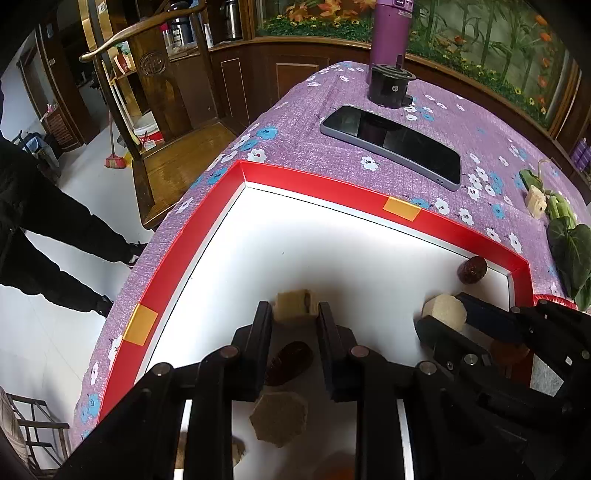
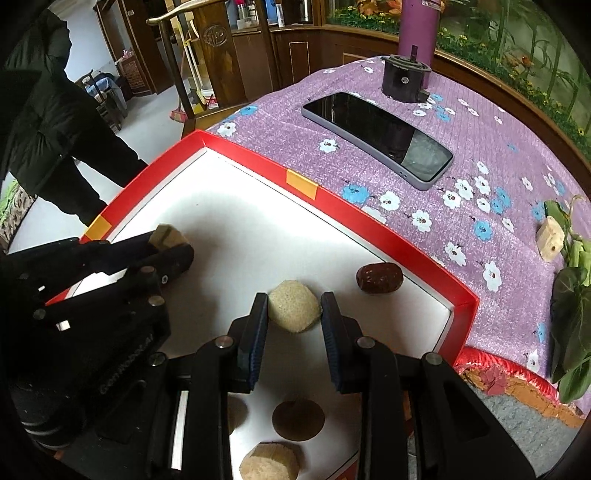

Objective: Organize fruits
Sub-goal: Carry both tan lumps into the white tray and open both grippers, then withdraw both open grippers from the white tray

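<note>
A red-rimmed white tray lies on the purple flowered cloth. My left gripper is shut on a squarish tan block low over the tray floor; the right wrist view shows that block at the tray's left side. My right gripper is shut on a rounded tan piece, which the left wrist view shows at the far right. A dark red date lies in the tray's far right corner.
Under the fingers lie another date, a tan hexagon and a brown disc. Beyond the tray are a phone, a black cylinder and a purple bottle. Leaves with a tan cube lie right. A person in black stands left.
</note>
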`<state>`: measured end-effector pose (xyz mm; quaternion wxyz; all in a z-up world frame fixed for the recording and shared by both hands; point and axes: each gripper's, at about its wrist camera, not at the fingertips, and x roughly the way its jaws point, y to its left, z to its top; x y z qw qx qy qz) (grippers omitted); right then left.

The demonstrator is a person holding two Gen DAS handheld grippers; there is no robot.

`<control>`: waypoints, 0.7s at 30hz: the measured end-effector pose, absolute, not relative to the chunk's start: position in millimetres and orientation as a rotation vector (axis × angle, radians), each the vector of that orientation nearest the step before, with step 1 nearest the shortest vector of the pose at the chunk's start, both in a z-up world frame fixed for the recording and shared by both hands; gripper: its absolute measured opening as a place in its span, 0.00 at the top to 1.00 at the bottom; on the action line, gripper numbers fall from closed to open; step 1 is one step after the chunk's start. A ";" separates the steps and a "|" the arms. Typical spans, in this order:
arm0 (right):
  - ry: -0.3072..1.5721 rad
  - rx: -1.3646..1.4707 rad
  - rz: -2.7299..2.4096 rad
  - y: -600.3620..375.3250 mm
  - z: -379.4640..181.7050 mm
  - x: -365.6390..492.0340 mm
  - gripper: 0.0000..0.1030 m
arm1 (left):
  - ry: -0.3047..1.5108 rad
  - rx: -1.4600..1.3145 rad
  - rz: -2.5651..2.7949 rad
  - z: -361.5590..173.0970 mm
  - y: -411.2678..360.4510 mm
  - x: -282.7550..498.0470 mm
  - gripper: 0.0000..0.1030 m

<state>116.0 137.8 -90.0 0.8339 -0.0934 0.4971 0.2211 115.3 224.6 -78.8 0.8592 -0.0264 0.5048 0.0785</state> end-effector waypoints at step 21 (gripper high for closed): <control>0.980 -0.072 0.450 110.8 -64.6 97.5 0.50 | 1.008 -0.041 0.197 -63.9 223.8 106.9 0.34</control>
